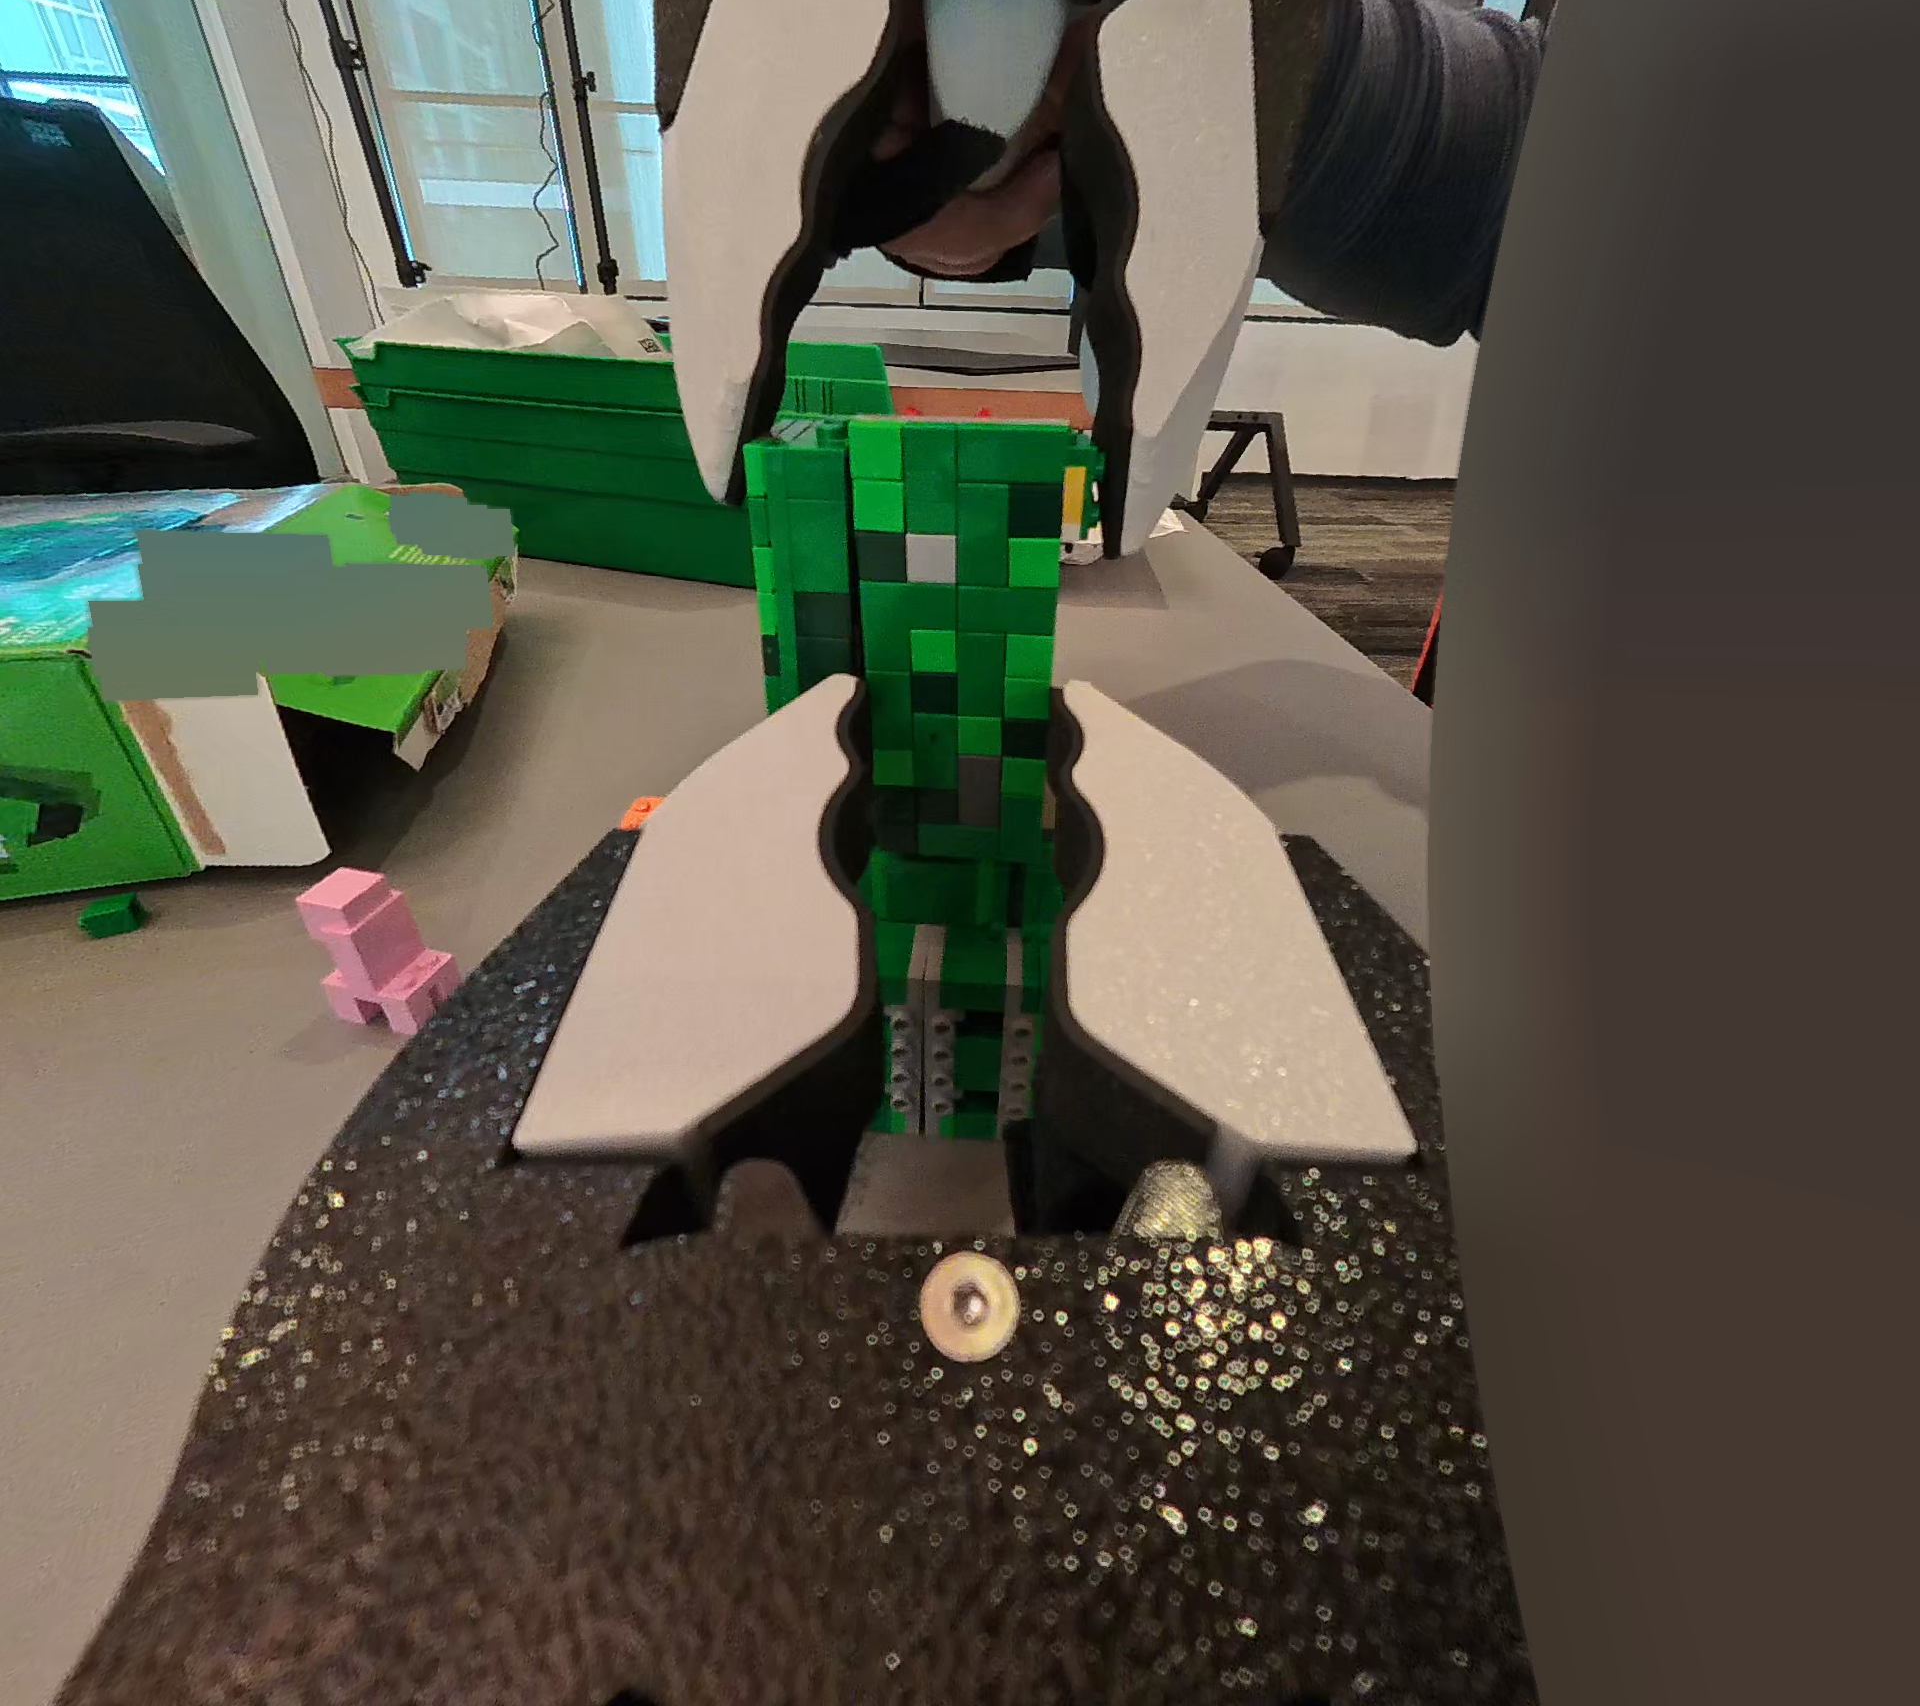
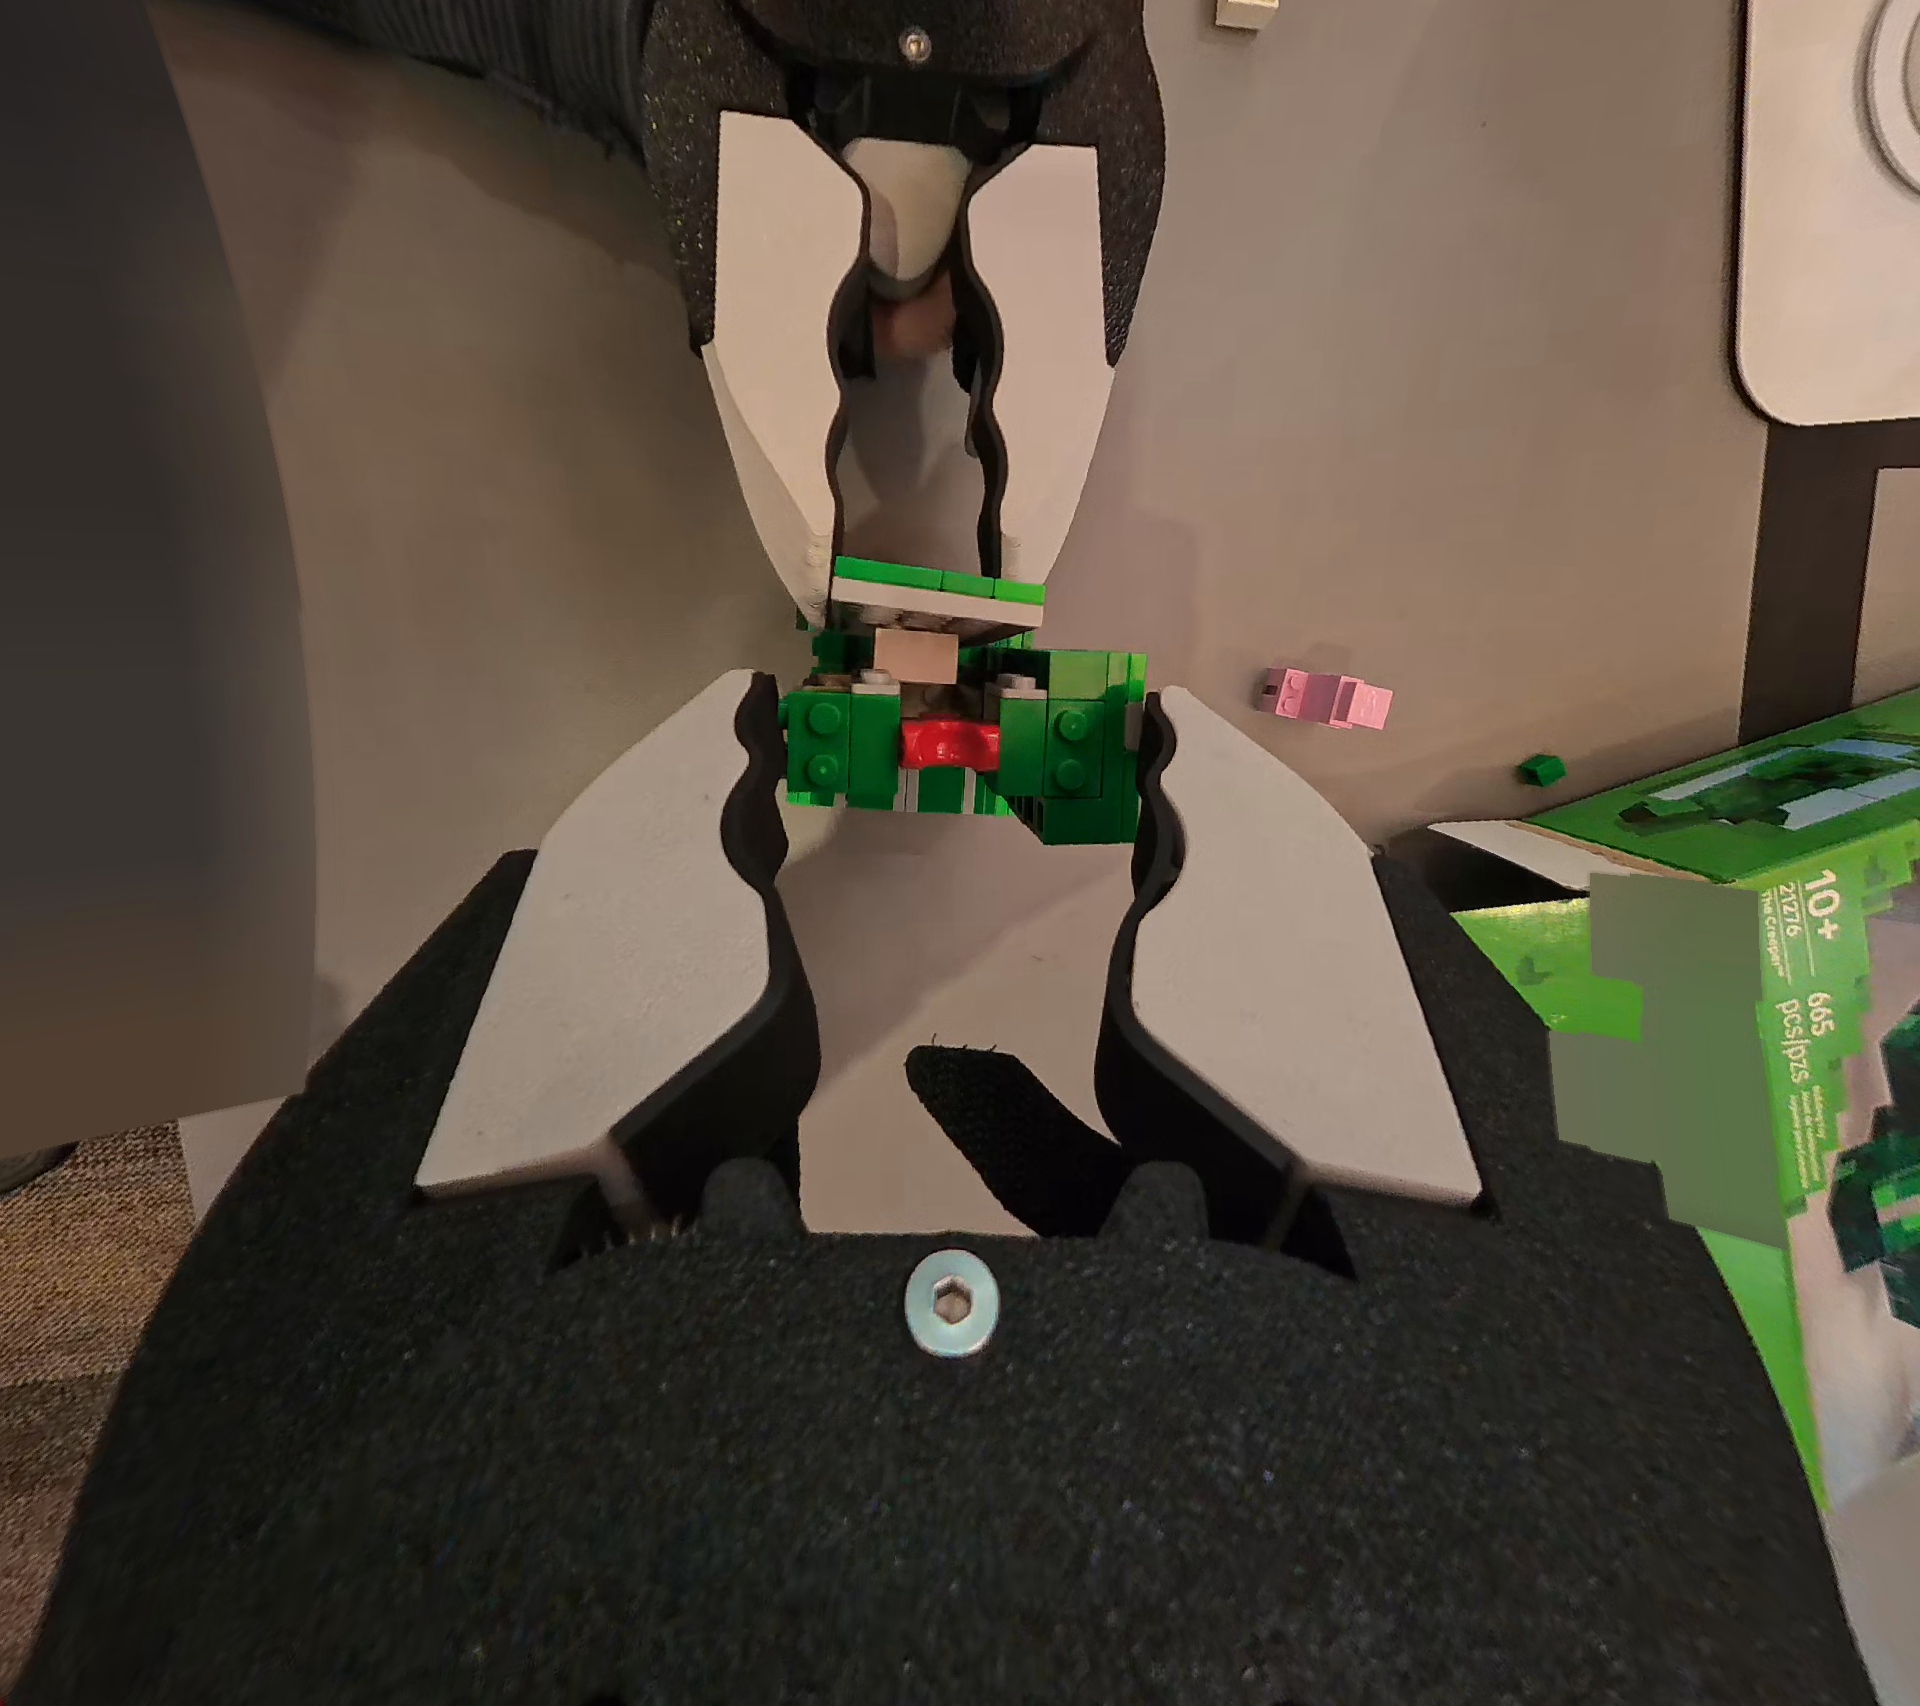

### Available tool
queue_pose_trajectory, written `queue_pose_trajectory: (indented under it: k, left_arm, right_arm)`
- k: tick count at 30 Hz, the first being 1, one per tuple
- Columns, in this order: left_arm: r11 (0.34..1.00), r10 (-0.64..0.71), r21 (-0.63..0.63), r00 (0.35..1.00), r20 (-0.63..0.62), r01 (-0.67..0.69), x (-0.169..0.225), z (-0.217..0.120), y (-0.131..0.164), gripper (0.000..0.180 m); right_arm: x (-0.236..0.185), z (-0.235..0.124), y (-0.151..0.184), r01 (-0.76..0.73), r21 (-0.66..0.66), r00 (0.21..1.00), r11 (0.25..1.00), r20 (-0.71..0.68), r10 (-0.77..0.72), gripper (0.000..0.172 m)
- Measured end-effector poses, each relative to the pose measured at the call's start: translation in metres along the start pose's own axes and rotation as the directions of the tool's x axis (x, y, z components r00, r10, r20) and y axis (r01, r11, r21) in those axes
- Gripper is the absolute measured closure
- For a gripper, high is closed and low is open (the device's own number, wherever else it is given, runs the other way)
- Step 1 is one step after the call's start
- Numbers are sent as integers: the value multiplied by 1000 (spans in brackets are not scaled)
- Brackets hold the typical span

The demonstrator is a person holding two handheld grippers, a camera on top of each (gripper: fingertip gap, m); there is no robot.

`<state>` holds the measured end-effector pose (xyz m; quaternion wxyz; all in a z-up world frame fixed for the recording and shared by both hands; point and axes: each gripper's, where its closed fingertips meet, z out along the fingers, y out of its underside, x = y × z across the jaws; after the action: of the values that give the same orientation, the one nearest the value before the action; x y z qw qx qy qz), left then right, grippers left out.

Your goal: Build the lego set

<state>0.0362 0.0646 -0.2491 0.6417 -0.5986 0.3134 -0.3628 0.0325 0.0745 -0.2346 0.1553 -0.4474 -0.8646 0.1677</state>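
Clamping a tall green brick tower (image 1: 961, 669) low on its flanks, left claw (image 1: 961, 783) pads pressed to both sides. Straddling the tower's top from above, right claw (image 2: 961, 742) pads at both flanks. Long axis upright on the grey worktop (image 1: 260, 1137); pink brick figure (image 1: 374, 944) well aside.
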Motion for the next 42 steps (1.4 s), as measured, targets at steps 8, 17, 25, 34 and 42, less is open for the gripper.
queue_pose_trajectory:
  k: [8, 17, 25, 34, 42]
  left_arm:
    - [1000, 19, 5, 1000, -1, -19, -1, 0, -1, 149]
    - [998, 63, -9, 998, 12, -63, -2, -1, 1, 149]
    - [998, 64, -23, 998, 24, -63, -2, -4, 2, 149]
    - [991, -81, -100, 992, 96, 90, -4, -20, 3, 149]
    - [962, -181, -181, 974, 136, 205, 17, -28, 9, 149]
  right_arm:
    - [0, 0, 0, -4, 5, 1000, 1000, 1, 4, 107]
    - [0, 0, 0, -3, 14, 1000, 1000, -1, 3, 107]
    - [0, 1, -1, -3, 18, 1000, 1000, -3, 3, 107]
    - [0, 0, -1, 5, 20, 1000, 1000, -5, -5, 107]
    - [0, 0, -1, 3, 21, 1000, 1000, -2, -3, 107]
